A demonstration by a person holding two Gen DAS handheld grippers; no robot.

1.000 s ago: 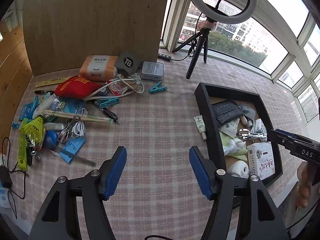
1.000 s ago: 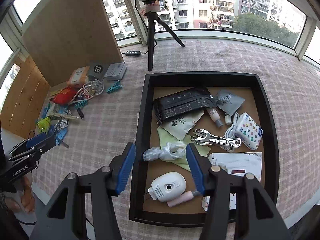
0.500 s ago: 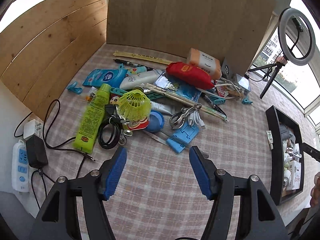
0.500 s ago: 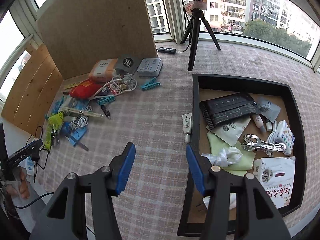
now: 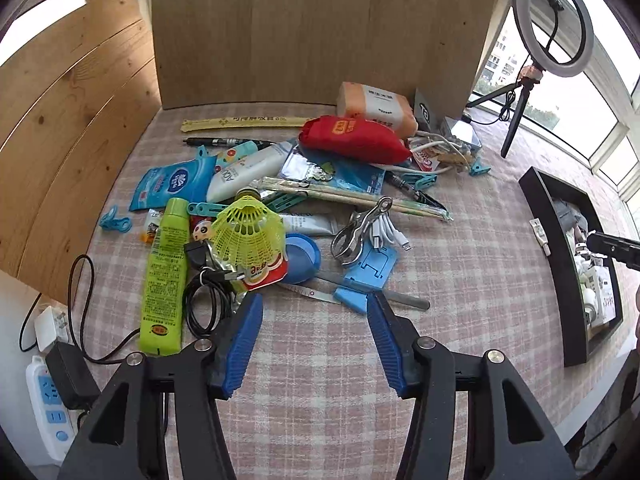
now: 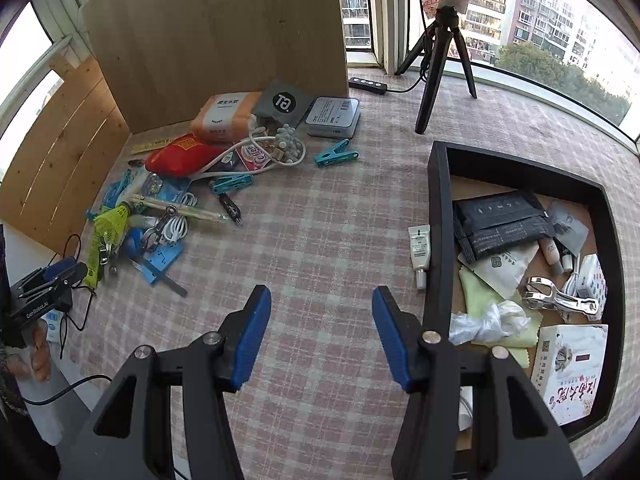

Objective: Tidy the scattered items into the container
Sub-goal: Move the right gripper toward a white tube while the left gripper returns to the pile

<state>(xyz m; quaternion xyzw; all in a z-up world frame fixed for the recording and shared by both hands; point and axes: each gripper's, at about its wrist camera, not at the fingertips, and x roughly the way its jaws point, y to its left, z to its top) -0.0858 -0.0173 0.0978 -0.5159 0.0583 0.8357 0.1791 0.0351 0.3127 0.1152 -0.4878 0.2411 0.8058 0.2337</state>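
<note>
A pile of scattered items lies on the checked cloth: a yellow shuttlecock [image 5: 250, 232], a green tube [image 5: 166, 268], a blue plastic stand [image 5: 370, 274], a metal clip [image 5: 360, 228] and a red pouch [image 5: 352, 140]. My left gripper [image 5: 314, 340] is open and empty, just short of the pile's near edge. The black tray [image 6: 438, 216] at the right holds several items. My right gripper [image 6: 320, 336] is open and empty over bare cloth, left of the tray. A small white tube [image 6: 419, 250] lies outside the tray's left wall.
Wooden boards [image 5: 280, 32] wall the back and left. A ring light tripod [image 6: 440, 60] stands behind the tray. A power strip [image 5: 48, 408] and black cables [image 5: 80, 320] lie off the cloth's left edge. A teal clothes peg [image 6: 336, 154] lies apart.
My left gripper has swung from the tray side to the pile and moved close to it. My right gripper has moved left off the tray to the bare cloth. Both stayed open.
</note>
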